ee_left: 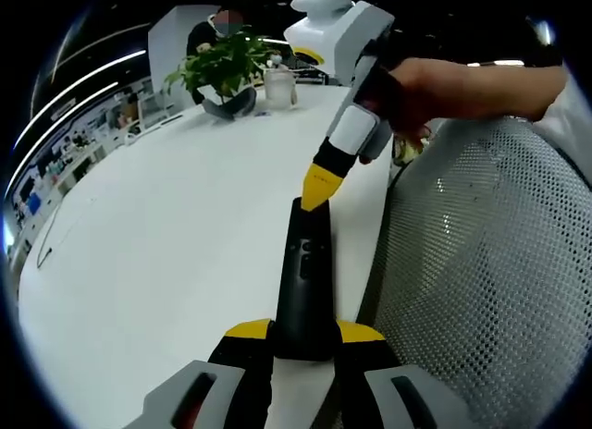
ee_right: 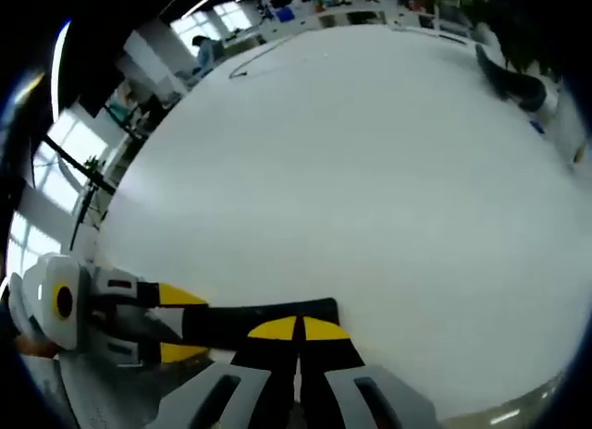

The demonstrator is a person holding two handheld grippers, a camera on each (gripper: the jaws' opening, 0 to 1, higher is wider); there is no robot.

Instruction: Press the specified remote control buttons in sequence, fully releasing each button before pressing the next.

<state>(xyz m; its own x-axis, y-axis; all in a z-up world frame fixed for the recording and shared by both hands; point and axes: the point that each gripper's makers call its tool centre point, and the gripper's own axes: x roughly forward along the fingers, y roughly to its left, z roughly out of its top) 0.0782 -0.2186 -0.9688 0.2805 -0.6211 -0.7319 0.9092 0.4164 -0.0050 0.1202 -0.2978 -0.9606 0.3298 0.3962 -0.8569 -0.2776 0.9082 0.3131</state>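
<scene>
A black remote control point(ee_left: 303, 263) lies lengthwise over the white table's point(ee_left: 166, 226) right edge. My left gripper point(ee_left: 304, 332) is shut on its near end, one yellow tip on each side. My right gripper point(ee_left: 319, 189) reaches down from the upper right in a person's hand point(ee_left: 444, 87), its yellow tips closed to a point that touches the remote's far end. In the right gripper view the right gripper point(ee_right: 300, 329) is shut with both tips against the remote point(ee_right: 222, 325). The left gripper point(ee_right: 182, 324) holds the remote from the left.
A grey mesh chair back point(ee_left: 490, 263) stands close to the table's right edge. At the far end of the table are a potted plant point(ee_left: 227, 64), a white cup point(ee_left: 280, 85) and a white machine point(ee_left: 319, 13). A thin cable point(ee_right: 268, 55) lies far off on the table point(ee_right: 351, 170).
</scene>
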